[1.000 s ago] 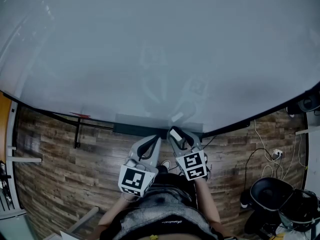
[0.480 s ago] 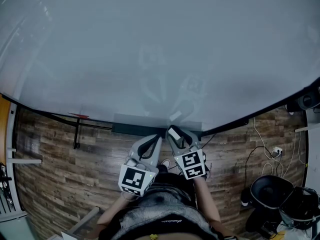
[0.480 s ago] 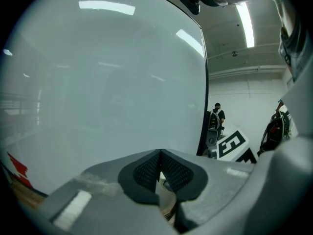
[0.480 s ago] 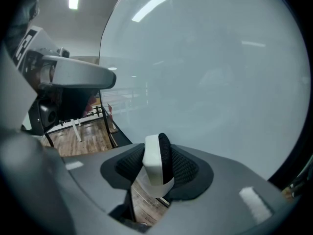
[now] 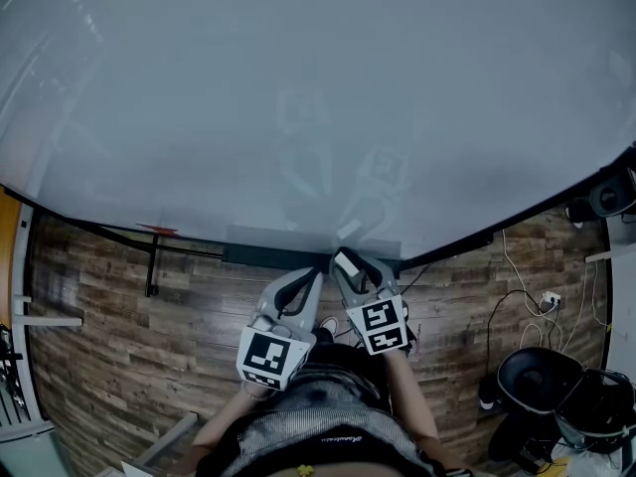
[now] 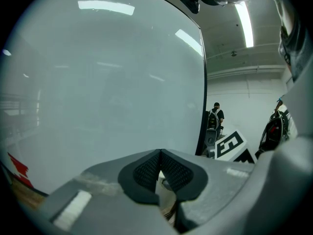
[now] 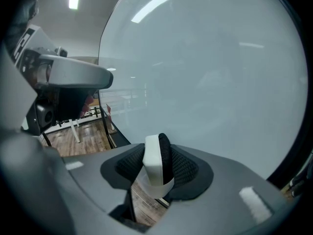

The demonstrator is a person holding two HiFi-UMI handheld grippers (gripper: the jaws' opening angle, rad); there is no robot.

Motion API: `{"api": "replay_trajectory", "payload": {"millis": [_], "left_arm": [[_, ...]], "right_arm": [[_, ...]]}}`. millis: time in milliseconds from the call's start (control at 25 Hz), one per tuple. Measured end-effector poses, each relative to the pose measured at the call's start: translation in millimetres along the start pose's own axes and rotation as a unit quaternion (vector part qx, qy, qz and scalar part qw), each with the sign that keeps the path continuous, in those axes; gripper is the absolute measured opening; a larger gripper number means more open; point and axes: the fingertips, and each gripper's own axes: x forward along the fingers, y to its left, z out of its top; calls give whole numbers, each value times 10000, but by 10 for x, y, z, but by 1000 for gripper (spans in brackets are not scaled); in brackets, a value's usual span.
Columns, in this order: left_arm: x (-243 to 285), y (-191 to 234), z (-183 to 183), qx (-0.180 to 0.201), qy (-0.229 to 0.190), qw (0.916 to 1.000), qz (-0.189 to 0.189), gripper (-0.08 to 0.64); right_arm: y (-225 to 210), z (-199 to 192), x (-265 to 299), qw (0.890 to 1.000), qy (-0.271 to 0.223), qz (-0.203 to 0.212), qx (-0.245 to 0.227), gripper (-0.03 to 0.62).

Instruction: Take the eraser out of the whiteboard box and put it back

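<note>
My right gripper [image 7: 159, 173] is closed on the eraser [image 7: 151, 160], holding it in the air near the whiteboard box [image 5: 263, 257] under the whiteboard [image 5: 298, 87]. I think the eraser is light, with a stiff white back and a soft black side, so pinching its flat sides near the middle feels safe. It stands on its thin edge, its long way up and down. My left gripper [image 6: 160, 168] is closed on nothing.
</note>
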Motion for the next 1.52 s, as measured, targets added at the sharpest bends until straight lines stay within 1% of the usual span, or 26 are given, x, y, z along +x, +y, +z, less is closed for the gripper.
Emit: {"api": "replay_trajectory", "payload": {"millis": [80, 240, 600, 760, 920, 1120, 1520], "left_arm": [[-22, 4, 7, -99, -17, 9999, 21, 0], [-54, 5, -4, 25, -48, 10000, -25, 0], [-89, -23, 3, 52, -79, 9999, -45, 0], [-101, -51, 22, -63, -95, 9999, -27, 0], [-101, -69, 3, 57, -101, 9999, -78, 0], [-87, -106, -18, 14, -91, 9999, -110, 0], [-32, -120, -48, -3, -76, 9999, -86, 0]], "right_arm": [[13, 2, 5, 10000, -7, -7, 10, 167], [34, 0, 7, 10000, 6, -24, 16, 167], [44, -2, -9, 9999, -53, -27, 139, 163], [60, 8, -65, 9998, -55, 44, 161, 163], [67, 102, -142, 9998, -145, 76, 146, 163], [80, 281, -273, 9996, -249, 151, 31, 163], [58, 685, -539, 9979, -611, 154, -165, 163]]}}
